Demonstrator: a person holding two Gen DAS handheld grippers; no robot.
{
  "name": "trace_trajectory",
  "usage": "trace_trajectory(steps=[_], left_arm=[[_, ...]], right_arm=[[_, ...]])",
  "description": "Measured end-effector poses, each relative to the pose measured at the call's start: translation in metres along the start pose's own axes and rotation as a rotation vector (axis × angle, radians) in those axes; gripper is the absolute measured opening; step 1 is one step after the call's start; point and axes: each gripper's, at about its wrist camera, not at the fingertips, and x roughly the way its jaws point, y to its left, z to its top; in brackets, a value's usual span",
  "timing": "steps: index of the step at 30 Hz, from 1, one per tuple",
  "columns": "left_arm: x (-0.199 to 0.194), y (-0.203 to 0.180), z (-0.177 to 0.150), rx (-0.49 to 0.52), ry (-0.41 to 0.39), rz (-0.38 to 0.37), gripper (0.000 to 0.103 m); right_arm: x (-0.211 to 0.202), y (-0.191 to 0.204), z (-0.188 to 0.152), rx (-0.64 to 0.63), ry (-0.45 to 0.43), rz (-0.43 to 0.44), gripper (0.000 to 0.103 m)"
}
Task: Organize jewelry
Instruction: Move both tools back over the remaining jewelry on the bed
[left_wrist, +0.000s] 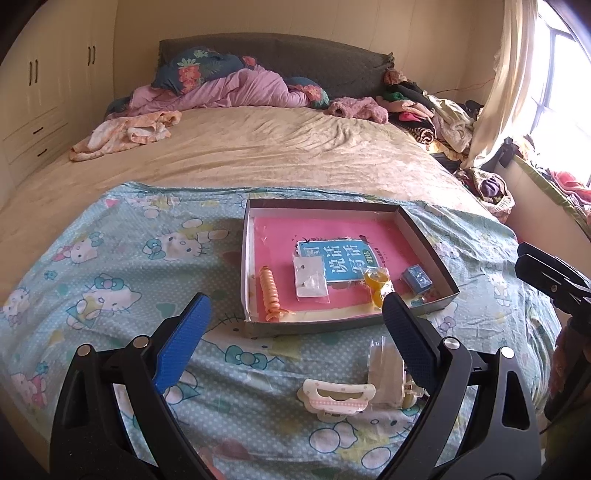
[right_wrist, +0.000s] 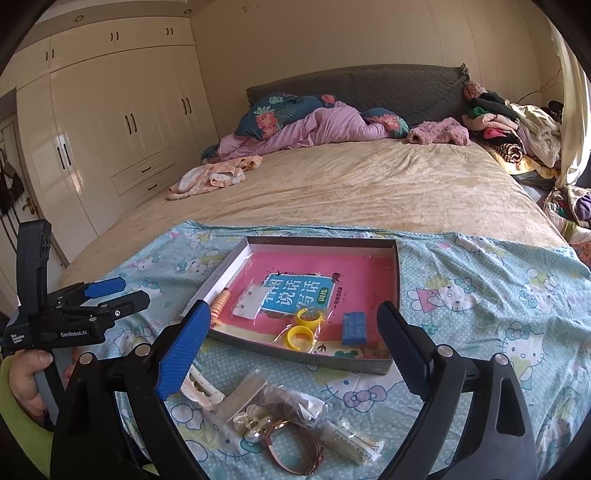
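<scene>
Here, the scene was a bed with a cartoon cat sheet (left_wrist: 122, 266) spread over its near end.

Box: a flat open box (left_wrist: 430, 236) sat on the sheet, with a pink book (right_wrist: 354, 273) lying flat inside it.

In the box: an orange curly hair tie (left_wrist: 269, 291) lay near the left wall. A small clear bag (left_wrist: 310, 282) lay beside it on the book. Two yellow rings (right_wrist: 301, 326) in a clear wrap lay near the front wall. A little blue box (right_wrist: 354, 328) lay near the right corner.

Outside the box: a white and pink hair clip (left_wrist: 334, 400) lay on the sheet, just in front of the box. Some clear bags (right_wrist: 280, 402) with small things inside lay beside it. A pink and gold bracelet (right_wrist: 295, 448) lay next to the bags, closest to the right camera.

Left gripper (left_wrist: 295, 321): its jaws were spread wide and held nothing. It hung over the sheet in front of the box.

Right gripper (right_wrist: 291, 328): its jaws were spread wide too and held nothing. It hung above the pile of bags and the bracelet.

Far away: a pink blanket (left_wrist: 240, 90) and a heap of clothes (right_wrist: 517, 125) lay at the head of the bed.
</scene>
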Motion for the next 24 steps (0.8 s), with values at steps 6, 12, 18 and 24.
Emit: trace_trajectory(steps=[6, 12, 18, 24], left_arm=[[-0.010, -0.006, -0.005, 0.009, -0.004, -0.002, 0.087], [-0.015, -0.012, -0.014, 0.027, -0.001, -0.002, 0.087], [-0.017, -0.018, -0.024, 0.042, 0.010, 0.000, 0.087], [-0.017, -0.023, -0.034, 0.058, 0.027, 0.003, 0.087]], right_arm=[[-0.015, 0.001, -0.007, -0.006, -0.007, -0.003, 0.091], [-0.028, -0.004, -0.018, -0.002, 0.002, -0.014, 0.091], [-0.036, -0.008, -0.029, 0.003, 0.015, -0.026, 0.091], [-0.040, -0.009, -0.042, -0.001, 0.041, -0.037, 0.091]])
